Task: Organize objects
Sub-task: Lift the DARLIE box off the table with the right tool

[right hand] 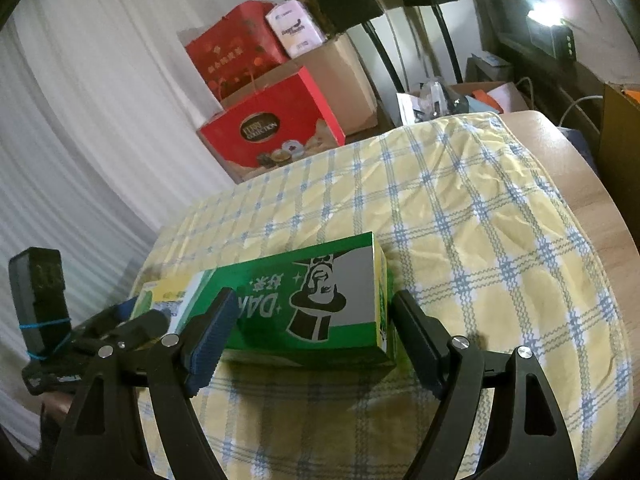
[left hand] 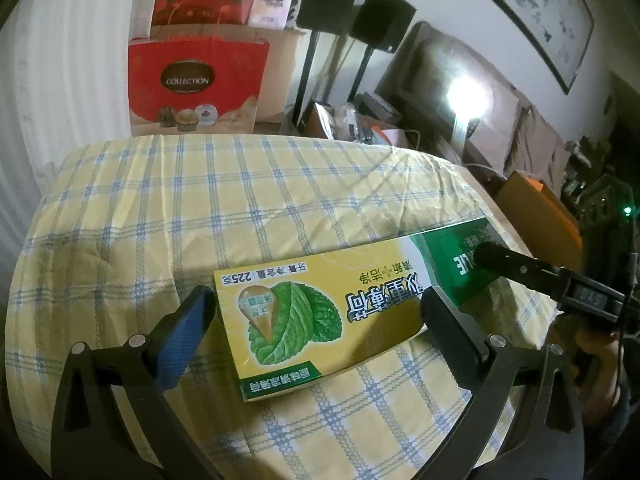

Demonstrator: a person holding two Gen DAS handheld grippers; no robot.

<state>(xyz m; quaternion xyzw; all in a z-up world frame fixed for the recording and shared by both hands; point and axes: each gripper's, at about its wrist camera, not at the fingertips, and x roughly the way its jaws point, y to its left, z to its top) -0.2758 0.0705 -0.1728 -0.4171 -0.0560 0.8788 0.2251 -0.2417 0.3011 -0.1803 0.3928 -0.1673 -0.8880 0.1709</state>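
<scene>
A long toothpaste box (left hand: 320, 312), yellow with a green mint leaf at one end and green at the other, lies flat on the checked tablecloth (left hand: 200, 216). My left gripper (left hand: 316, 308) is open with its fingers on either side of the yellow end, close to it. My right gripper (right hand: 312, 328) is open with its fingers on either side of the green end (right hand: 320, 304), which bears a top-hat figure. A finger of the right gripper (left hand: 520, 268) shows in the left wrist view, and the left gripper (right hand: 120, 324) shows in the right wrist view.
The yellow and blue checked cloth (right hand: 480, 240) covers a round wooden table (right hand: 592, 184). Behind it stand red gift bags (left hand: 196, 84), a cardboard box (right hand: 344, 76), two black speakers on stands (left hand: 352, 12) and a cluttered side area with a bright lamp (left hand: 464, 96).
</scene>
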